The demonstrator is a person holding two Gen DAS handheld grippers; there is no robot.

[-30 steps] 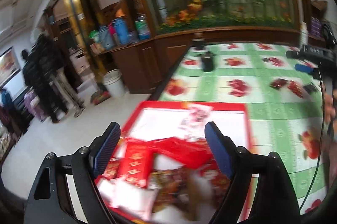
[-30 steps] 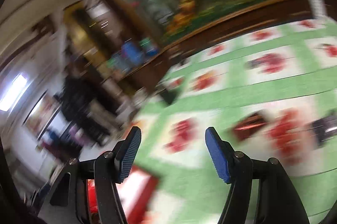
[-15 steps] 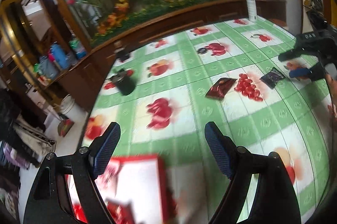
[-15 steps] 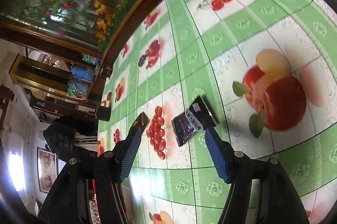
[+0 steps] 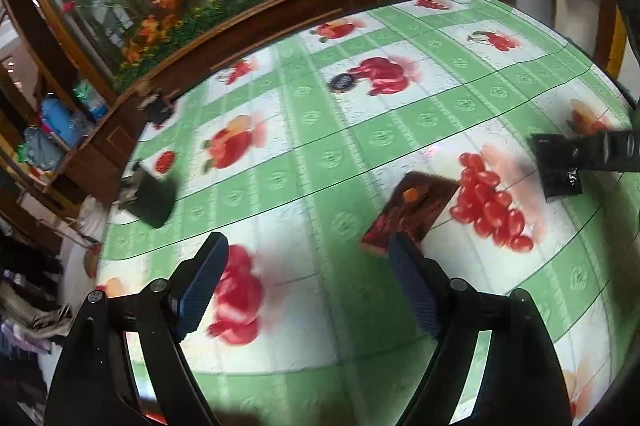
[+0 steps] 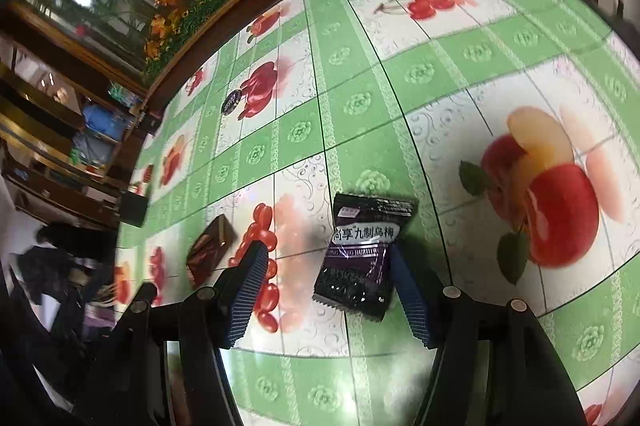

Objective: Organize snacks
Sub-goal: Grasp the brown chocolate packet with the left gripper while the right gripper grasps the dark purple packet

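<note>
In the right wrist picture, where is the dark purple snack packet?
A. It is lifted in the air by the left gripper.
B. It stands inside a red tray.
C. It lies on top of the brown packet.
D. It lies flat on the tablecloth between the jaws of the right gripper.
D: the dark purple snack packet lies flat on the tablecloth between the closing jaws of the right gripper, apart from the brown packet.

Surface [image 6: 440,74]: glossy plastic cloth, smooth. Purple packet [image 6: 360,258]: shiny crinkly foil/plastic. Brown packet [image 5: 412,210]: glossy. Hand-held gripper pads [image 6: 248,294]: ribbed, matt.
</note>
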